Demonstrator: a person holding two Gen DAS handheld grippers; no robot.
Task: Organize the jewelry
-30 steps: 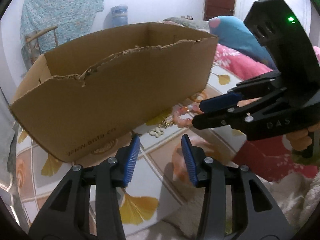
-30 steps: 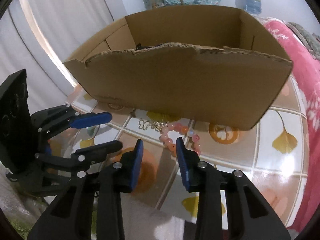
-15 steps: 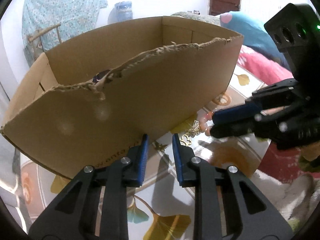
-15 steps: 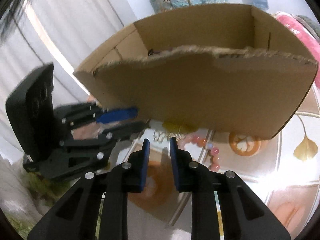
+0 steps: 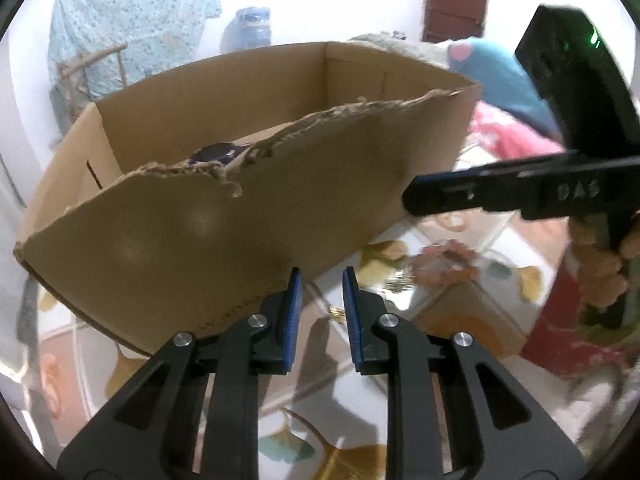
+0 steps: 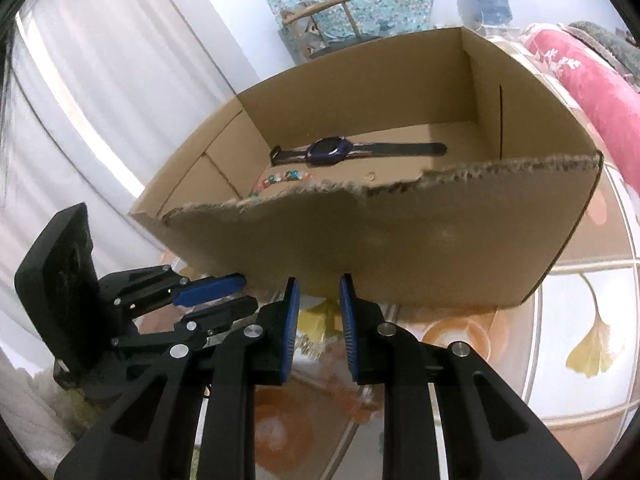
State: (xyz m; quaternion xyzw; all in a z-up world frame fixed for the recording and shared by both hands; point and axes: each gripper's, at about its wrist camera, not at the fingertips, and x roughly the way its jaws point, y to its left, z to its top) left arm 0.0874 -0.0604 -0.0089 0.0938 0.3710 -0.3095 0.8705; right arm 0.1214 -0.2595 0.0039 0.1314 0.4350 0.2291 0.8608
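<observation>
A torn-edged cardboard box (image 6: 400,248) stands on the patterned table. Inside it lie a dark wristwatch (image 6: 332,150), a coloured bead bracelet (image 6: 280,182) and a small ring (image 6: 372,176). In front of the box a pink bead bracelet (image 5: 444,264) and a gold chain (image 5: 396,284) lie blurred on the table. My left gripper (image 5: 320,300) sits low by the box's front wall, jaws narrowly apart with nothing pressed between them. My right gripper (image 6: 318,312) hovers over the pink bracelet, also narrowly apart with nothing gripped. Each gripper shows in the other's view: right gripper (image 5: 412,200), left gripper (image 6: 246,292).
The table top (image 6: 592,360) has a tile and ginkgo-leaf pattern. White curtains (image 6: 100,100) hang at the left, pink bedding (image 6: 592,92) lies at the right. A chair under patterned cloth (image 5: 120,40) and a water jug (image 5: 248,28) stand behind the box.
Both pairs of jaws have narrowed. Both grippers came closer to the box front. The right wrist view now looks over the torn edge into the box, showing the watch.
</observation>
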